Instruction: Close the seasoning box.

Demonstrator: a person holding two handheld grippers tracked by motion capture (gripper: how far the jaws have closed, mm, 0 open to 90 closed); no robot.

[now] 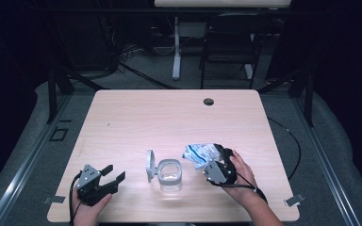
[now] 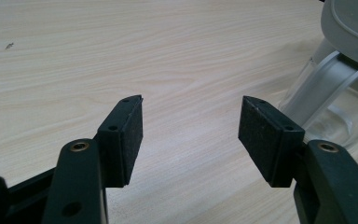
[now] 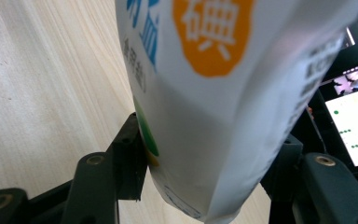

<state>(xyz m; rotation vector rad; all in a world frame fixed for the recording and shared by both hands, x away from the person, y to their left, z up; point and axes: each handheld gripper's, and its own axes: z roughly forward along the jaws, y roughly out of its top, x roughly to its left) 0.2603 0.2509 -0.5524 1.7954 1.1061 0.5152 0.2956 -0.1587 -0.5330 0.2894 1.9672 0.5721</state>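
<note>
A clear glass jar (image 1: 170, 175) stands open near the table's front middle, its grey hinged lid (image 1: 150, 165) tipped up on its left side. In the left gripper view the jar (image 2: 335, 100) shows at the right edge. My left gripper (image 1: 113, 174) rests on the table at the front left, open, with nothing between its pads (image 2: 131, 135). My right gripper (image 1: 217, 157) is shut on a white plastic bag (image 1: 200, 153) with blue print, held just right of the jar. In the right gripper view the bag (image 3: 214, 107) fills the gap between both jaws.
The wooden table (image 1: 169, 117) has a cable hole (image 1: 209, 101) at its far edge. Beyond it stand a black chair (image 1: 228, 42) and a white desk leg (image 1: 176, 47). A lit screen (image 3: 354, 126) shows at the right of the right gripper view.
</note>
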